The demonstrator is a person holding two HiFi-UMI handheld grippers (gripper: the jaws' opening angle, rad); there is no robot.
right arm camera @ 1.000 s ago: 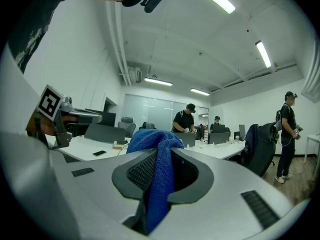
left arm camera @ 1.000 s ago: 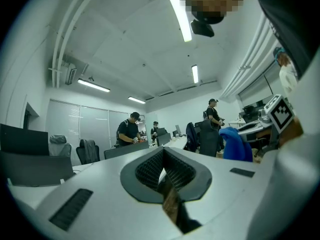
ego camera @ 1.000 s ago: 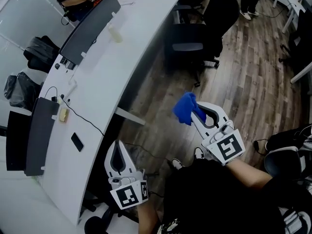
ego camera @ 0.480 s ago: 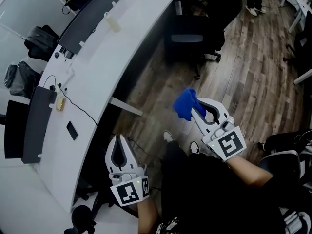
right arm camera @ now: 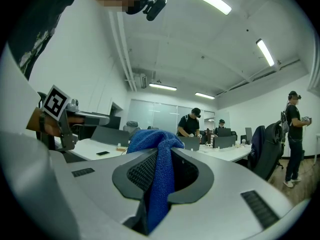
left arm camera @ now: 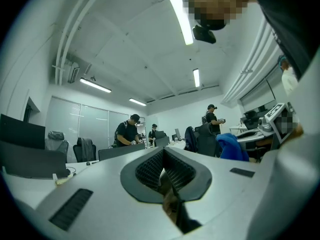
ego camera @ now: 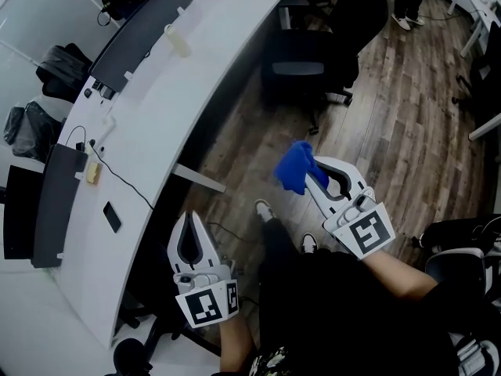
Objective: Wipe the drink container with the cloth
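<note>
blue cloth (ego camera: 296, 168) grabbed
right claw (ego camera: 309, 177) is pinching it; left claw (ego camera: 188, 218) pressed together, empty, by the counter's (ego camera: 156, 108) curved edge.

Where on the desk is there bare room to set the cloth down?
The desk is bare in its middle stretch, from the upper monitor down to the phone, with room for the cloth. It is crowded by the lower monitor: cable, phone, yellow block.
</note>
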